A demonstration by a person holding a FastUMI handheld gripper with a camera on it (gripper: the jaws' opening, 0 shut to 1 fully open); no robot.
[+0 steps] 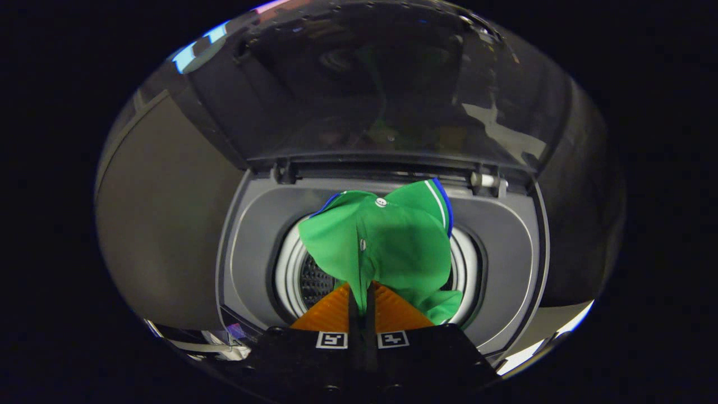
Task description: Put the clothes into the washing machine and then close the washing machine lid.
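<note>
Much of the drum (314, 280) is hidden: a green shirt (387, 241) hangs across the round opening, so only a sliver of perforated drum wall can be seen to the left of the cloth, with pale rings of the drum's rim (287, 268) showing on both sides. What lies at the bottom of the drum cannot be made out. The lower end of the shirt is covered by the gripper's own body, and how much cloth hangs below the fingers cannot be told.

The gripper (362, 300) is seen nearly closed, its two fingers pressed together on a narrow fold of the shirt, with only a thin dark slit left between them. The shirt is held up over the mouth of the washing machine (505, 247), bunched and spread just ahead of the fingers. Two small buttons are seen along its placket, and a collar edged in white and blue (442, 202) stands at the far side, near the hinge line. A further lump of green cloth (443, 306) is seen beside the right finger, at or over the rim of the opening; whether it rests on the rim cannot be told.

The lid (364, 84) is raised upright beyond the opening, dark and glossy, with dim reflections in it. A hinge piece (485, 180) is seen at its base on the right. The grey top deck surrounds the opening.
</note>
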